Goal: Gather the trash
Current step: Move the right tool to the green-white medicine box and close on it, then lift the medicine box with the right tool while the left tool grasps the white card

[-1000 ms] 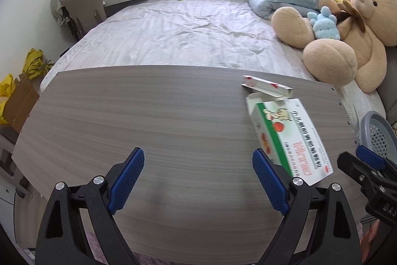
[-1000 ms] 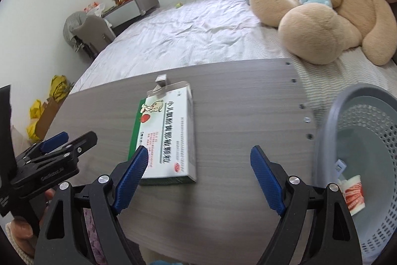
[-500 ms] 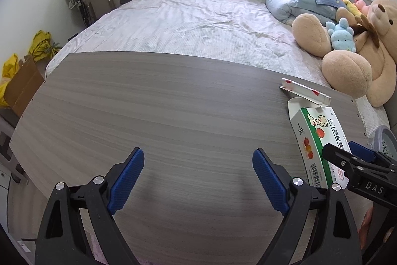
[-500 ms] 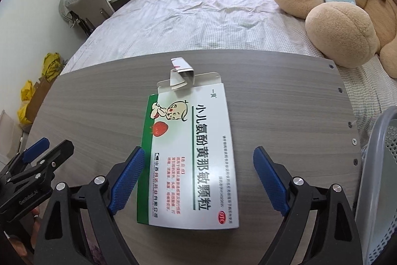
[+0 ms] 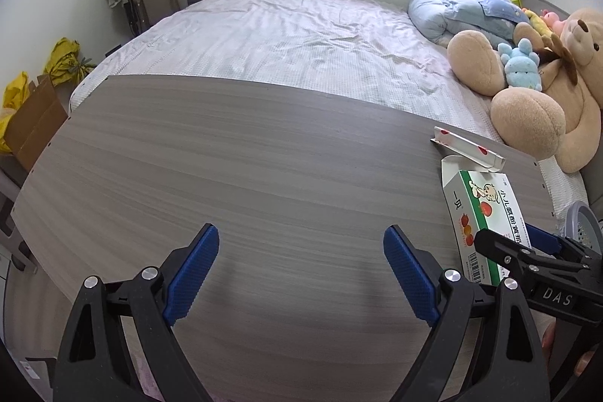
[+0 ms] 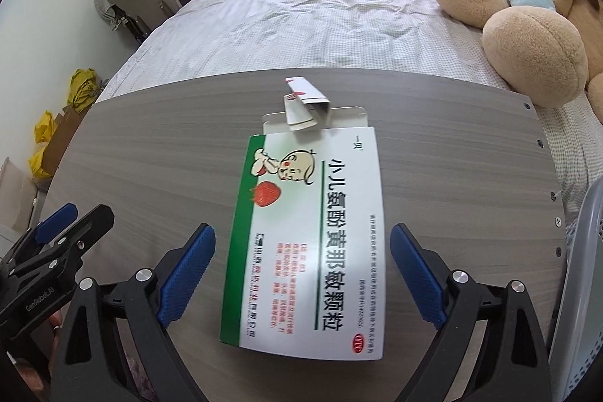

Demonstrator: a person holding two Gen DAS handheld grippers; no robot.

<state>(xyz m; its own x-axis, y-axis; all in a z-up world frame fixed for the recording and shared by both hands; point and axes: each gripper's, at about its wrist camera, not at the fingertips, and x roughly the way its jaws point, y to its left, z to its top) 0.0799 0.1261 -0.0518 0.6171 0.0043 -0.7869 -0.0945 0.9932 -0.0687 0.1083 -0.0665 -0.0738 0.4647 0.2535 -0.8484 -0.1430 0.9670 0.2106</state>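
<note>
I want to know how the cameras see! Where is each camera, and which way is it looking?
Left wrist: sits on the left hand-held gripper, looking down over bare table toward the bed; its open blue fingers show.
Right wrist: sits on the right hand-held gripper, looking down at the medicine box; its jaws are opening, pads clear of the box.
Shared: table, box, bed, teddy bear, and each other's gripper.

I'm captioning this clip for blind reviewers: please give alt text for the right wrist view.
A green-and-white medicine box lies flat on a grey wood-grain table, between the opening blue-padded jaws of the right gripper, untouched. The left gripper sits at the left edge; a bed with a teddy bear lies beyond.
</note>
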